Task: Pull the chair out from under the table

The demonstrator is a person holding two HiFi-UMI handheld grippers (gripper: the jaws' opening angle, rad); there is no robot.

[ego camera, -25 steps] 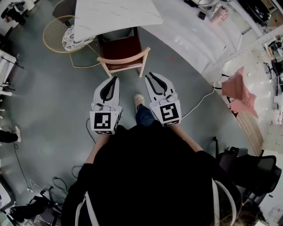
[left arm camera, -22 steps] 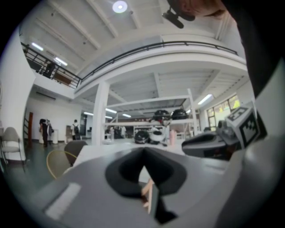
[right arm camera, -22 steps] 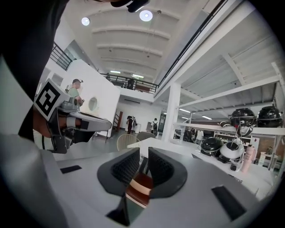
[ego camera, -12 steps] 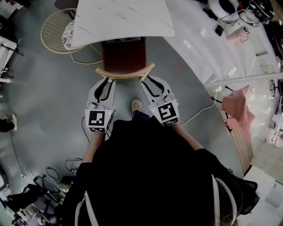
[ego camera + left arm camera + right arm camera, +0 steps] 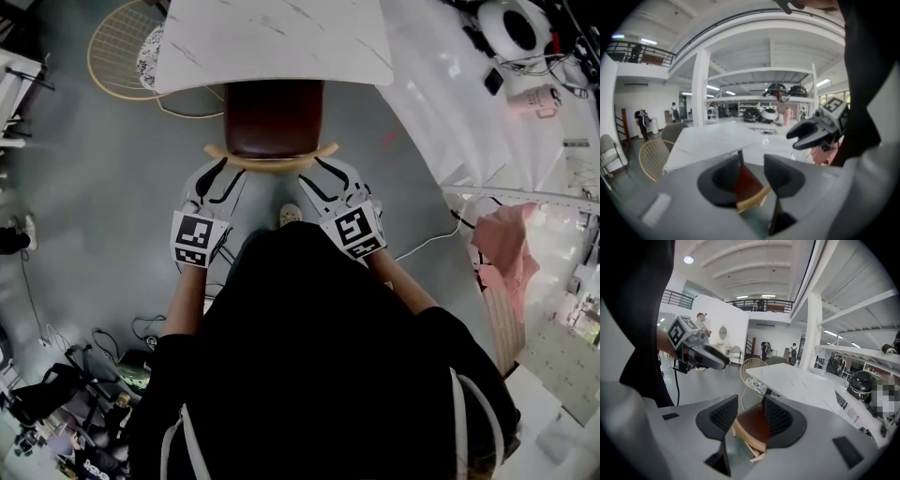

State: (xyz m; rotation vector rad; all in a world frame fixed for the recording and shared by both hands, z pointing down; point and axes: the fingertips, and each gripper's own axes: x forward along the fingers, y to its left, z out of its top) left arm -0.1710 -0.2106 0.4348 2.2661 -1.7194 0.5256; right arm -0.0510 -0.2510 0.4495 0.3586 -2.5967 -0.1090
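Opening its 2 jaws, the left gripper (image 5: 216,171) has the left end of the curved wooden backrest (image 5: 272,162) between them, not pinched; the chair (image 5: 273,117) sits partly under the white table (image 5: 272,42); the right gripper (image 5: 322,172) is opening likewise around the right end

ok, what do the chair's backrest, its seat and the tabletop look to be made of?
By looks only: backrest is pale tan wood, a curved rail, smooth and matte. The seat is dark red upholstery, maybe leather or vinyl; the faint sheen leaves it open. The tabletop is white with thin grey veins, either marble or a marble-look laminate, with a smooth finish.
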